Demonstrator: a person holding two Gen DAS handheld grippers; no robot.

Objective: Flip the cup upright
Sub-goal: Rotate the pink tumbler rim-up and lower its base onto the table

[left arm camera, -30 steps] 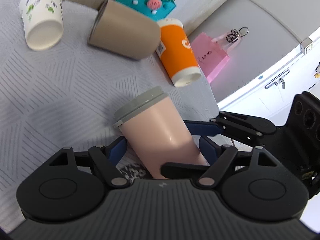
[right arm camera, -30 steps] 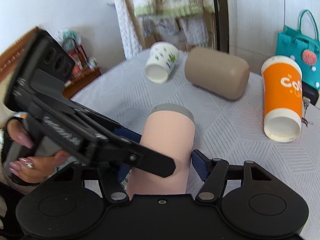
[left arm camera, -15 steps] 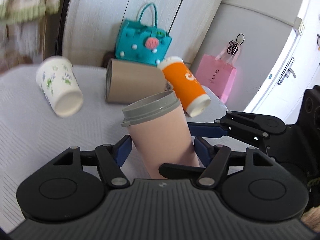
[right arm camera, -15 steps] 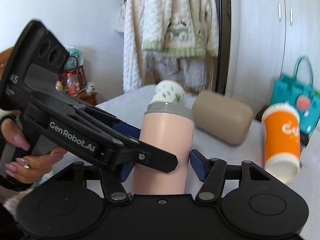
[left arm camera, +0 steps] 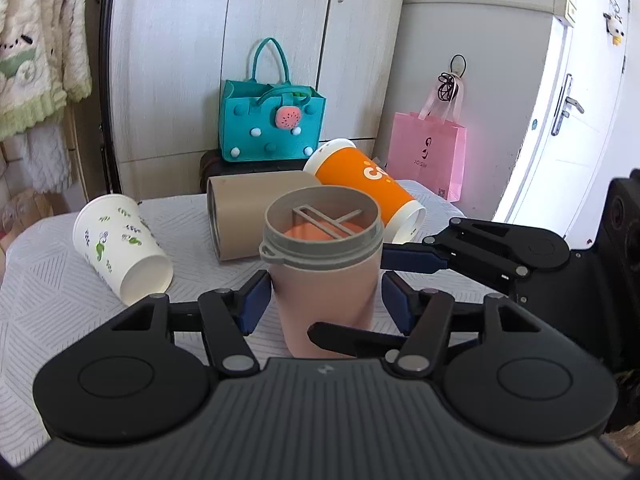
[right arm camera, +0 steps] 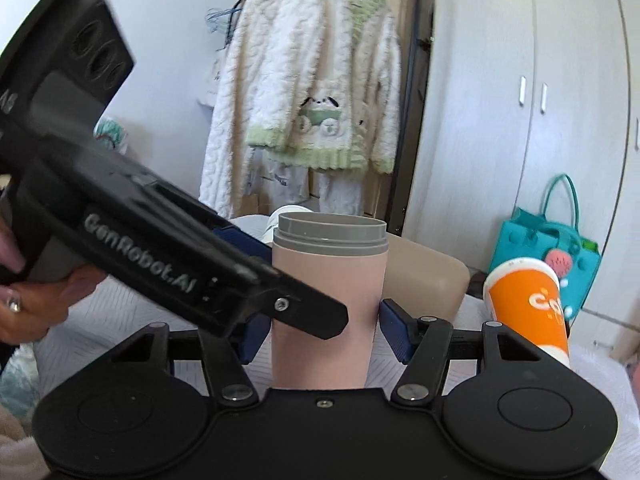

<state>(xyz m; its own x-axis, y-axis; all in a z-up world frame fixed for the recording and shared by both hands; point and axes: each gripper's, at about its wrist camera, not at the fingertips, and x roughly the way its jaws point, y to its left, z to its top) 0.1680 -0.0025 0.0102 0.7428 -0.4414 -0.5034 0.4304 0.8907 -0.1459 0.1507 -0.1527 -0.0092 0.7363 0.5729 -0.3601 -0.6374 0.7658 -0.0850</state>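
Change: the pink plastic cup with a grey screw rim (left arm camera: 323,276) lay tilted a second ago; now it stands upright, mouth up.
Meaning: judged from this, the flip itself looks done; only letting go and backing off remain.
Cup position: on the white patterned tabletop (left arm camera: 48,292), near its front edge, between both pairs of fingers.
Left gripper (left arm camera: 326,302): fingers spread, blue pads beside the cup wall with a gap showing on each side; not gripping.
Right gripper (right arm camera: 320,330): fingers also apart, a gap showing on the right side; the left gripper's body crosses in front and hides the other pad.
Neighbours: a tan cylindrical cup (left arm camera: 256,216), an orange paper cup (left arm camera: 366,188) and a white leaf-print paper cup (left arm camera: 120,246) lie on their sides behind.
Open room: bare cloth around the cup's base; the safest way out seems straight back, since the two grippers crowd each other.
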